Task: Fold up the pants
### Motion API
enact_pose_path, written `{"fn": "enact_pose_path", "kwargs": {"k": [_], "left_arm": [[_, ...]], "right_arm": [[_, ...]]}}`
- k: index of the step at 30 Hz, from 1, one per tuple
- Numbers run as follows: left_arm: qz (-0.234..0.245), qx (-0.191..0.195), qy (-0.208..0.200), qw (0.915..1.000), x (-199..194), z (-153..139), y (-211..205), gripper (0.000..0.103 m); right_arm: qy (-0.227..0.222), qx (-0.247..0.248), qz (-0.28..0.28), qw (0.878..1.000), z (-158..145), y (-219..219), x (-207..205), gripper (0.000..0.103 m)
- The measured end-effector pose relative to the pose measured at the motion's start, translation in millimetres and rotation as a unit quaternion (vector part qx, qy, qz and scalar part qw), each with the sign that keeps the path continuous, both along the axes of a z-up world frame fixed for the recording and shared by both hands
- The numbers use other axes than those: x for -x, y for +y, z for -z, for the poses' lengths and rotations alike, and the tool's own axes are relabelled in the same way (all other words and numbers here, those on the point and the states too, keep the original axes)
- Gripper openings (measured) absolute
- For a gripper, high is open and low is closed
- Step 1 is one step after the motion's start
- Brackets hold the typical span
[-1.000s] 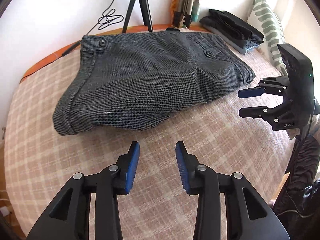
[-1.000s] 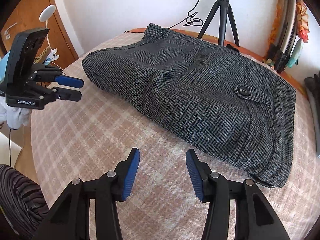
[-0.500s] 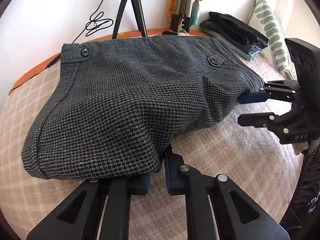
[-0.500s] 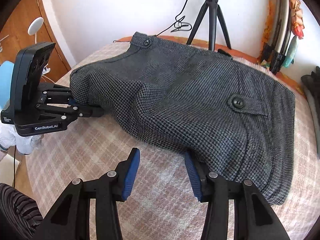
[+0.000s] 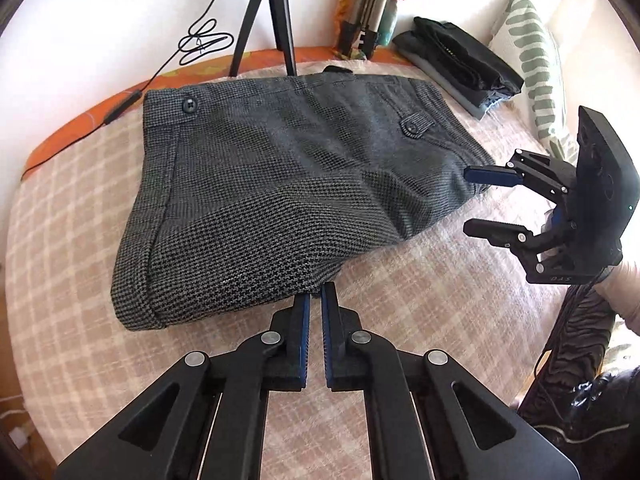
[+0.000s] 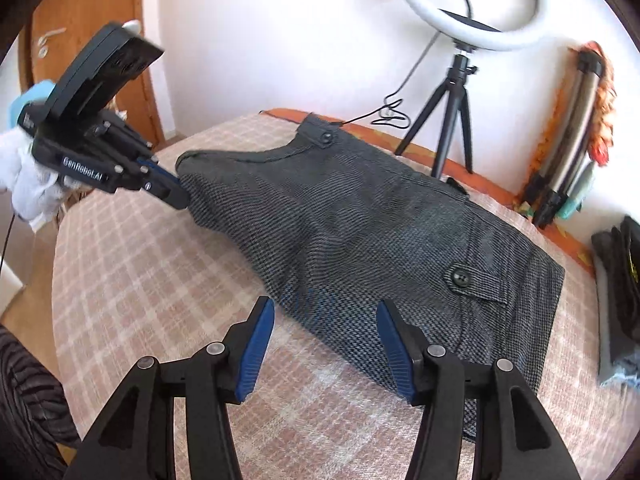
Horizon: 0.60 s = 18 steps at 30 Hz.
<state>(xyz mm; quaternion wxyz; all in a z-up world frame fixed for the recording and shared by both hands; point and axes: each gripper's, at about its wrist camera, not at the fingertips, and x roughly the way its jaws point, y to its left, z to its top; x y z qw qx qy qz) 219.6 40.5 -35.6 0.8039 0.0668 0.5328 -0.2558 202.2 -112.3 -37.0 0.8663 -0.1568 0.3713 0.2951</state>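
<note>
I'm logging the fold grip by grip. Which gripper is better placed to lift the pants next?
Left. The left gripper is nearly shut at the pants edge; the right gripper hangs wide open, gripping nothing.

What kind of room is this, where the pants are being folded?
Probably a bedroom at home, set up for filming: a bed with a checked blanket, a striped pillow, folded clothes and a ring light on a tripod.

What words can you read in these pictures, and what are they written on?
"GenRobot.AI": white print on the side of the left gripper, seen from the right wrist camera.
Small upside-down letters on the right gripper body in the left wrist view: too blurred to read.
Yellow marks on the folded dark clothes: too small to read.
</note>
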Motion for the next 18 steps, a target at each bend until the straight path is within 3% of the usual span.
{"fn": "enact_pose_path", "kwargs": {"k": [4,8,12,16,18], "left_arm": [[0.006,-0.005,-0.005,1.0000,20.6,-11.4,17.8,0.004],[-0.016,-0.008,-0.035,0.9992,29.4,-32.4,41.1,0.005],[-0.024,0.006,-0.064,0.9977,11.3,-36.7,34.0,0.005],[-0.007,0.040,-0.037,0.9985,-25.8,-14.4,11.1,0.005],[0.007,-0.004,-0.029,0.9996,-42.9,9.4,-5.9,0.006]], "right_arm": [[-0.028,0.082,-0.033,0.996,17.8,15.8,2.6,0.058],[-0.037,0.124,-0.032,0.991,31.5,13.4,-8.3,0.060],[-0.020,0.124,-0.028,0.992,33.9,5.1,-19.7,0.058],[-0.016,0.117,-0.016,0.993,28.2,-3.3,-25.4,0.060],[-0.012,0.109,-0.012,0.994,26.6,-10.2,-23.6,0.060]]}}
